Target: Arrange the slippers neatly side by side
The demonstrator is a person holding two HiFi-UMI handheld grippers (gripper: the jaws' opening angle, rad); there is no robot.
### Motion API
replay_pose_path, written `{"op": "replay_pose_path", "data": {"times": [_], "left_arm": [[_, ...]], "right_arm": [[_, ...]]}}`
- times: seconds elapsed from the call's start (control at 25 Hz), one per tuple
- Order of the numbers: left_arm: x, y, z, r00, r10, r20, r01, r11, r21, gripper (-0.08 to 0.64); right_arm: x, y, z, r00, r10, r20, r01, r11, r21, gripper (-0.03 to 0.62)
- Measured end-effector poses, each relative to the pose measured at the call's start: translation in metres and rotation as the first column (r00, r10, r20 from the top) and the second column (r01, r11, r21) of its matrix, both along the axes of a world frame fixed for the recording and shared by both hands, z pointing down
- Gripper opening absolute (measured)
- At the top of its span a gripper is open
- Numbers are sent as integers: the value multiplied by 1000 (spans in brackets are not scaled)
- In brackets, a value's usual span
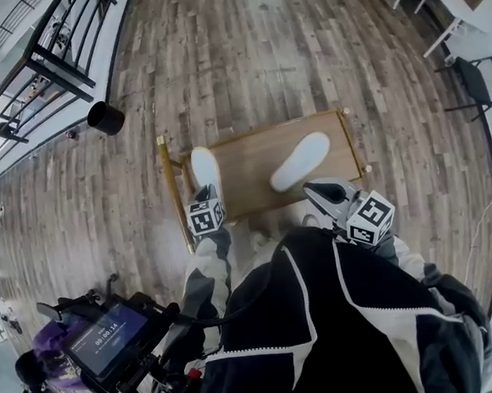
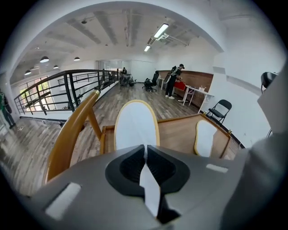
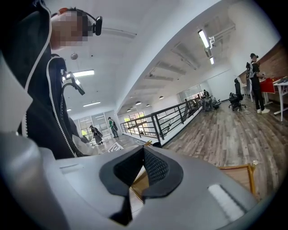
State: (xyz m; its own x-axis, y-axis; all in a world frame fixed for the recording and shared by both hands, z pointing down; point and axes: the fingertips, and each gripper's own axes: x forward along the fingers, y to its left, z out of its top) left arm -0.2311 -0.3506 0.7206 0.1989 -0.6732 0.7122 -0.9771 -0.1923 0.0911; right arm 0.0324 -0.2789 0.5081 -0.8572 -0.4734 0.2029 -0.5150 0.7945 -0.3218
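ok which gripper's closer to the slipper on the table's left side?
Left. Left gripper is at the near end of that slipper; right gripper is toward the other end of the table.

Open office loft, plank floor [image 1: 260, 46], black railing [image 2: 67, 84], desks [image 2: 198, 92], chairs [image 2: 220, 110]

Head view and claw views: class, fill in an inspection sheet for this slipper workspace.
Surface: wooden table, gold rim, on plank floor.
Job's things: left slipper lies lengthwise; right slipper slanted, apart from it.
Clutter: nothing seen.
Grippers: left claw shut, by left slipper's near end; right claw shut, empty.
Cables: nothing seen on the table.
Surroundings: black bin, railing, folding chair.
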Motion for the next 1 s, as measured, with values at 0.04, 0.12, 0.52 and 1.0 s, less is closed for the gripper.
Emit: {"op": "replay_pose_path", "data": {"times": [0.04,0.12,0.52,1.0], "left_arm": [[-1,-3,6,1000,2,5,-2,1000,-12,28],[-3,-12,17,1000,-1,3,1,999,-35,28],[-15,-22,54,1000,-10,16,12,989,-147,30],[-23,-27,47,999,-23,33,27,991,-129,187]], "right_arm": [[2,-2,2,1000,9,-2,-9,1000,-4,5],[5,-7,6,1000,24,-8,-24,1000,-12,5],[16,4,7,997,72,-24,-73,997,-32,5],[12,0,7,998,65,-17,-66,997,-36,5]]}}
